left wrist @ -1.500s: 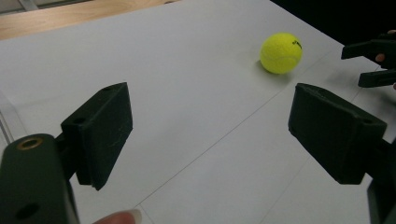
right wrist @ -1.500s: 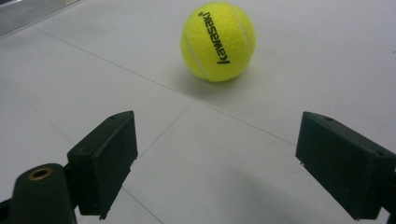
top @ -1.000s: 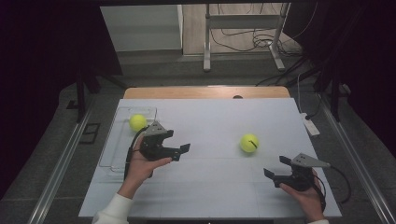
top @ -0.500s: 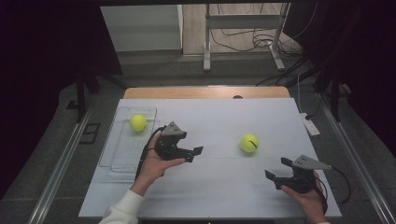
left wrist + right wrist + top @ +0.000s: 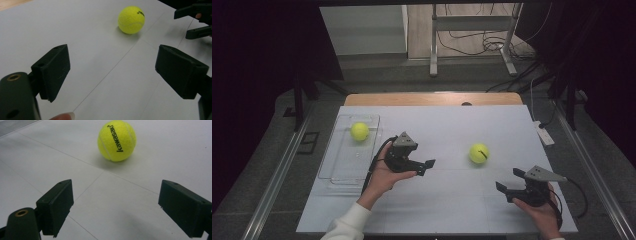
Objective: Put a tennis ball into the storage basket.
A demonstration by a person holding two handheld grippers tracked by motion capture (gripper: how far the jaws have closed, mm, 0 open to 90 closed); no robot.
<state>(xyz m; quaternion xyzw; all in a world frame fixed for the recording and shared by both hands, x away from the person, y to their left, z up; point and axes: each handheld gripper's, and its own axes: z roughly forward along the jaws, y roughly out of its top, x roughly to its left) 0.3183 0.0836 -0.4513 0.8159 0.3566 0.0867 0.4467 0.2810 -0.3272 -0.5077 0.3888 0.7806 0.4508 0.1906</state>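
The left gripper (image 5: pixel 428 166) is being held over the white table (image 5: pixel 452 200) with its jaws spread wide and nothing between them, pointed at the yellow tennis ball (image 5: pixel 479 153) lying near mid-table. The right gripper (image 5: pixel 507 186) is likewise being held wide and empty, near that ball. A second tennis ball (image 5: pixel 359 131) is resting in the clear tray (image 5: pixel 337 170) at the left.

Bare table (image 5: pixel 447 195) lies between both claws and the tennis ball (image 5: pixel 479 153)

Your left gripper (image 5: pixel 428 164) has moved off the tray (image 5: pixel 334 172) toward the ball (image 5: pixel 479 153), empty jaws widening slightly.
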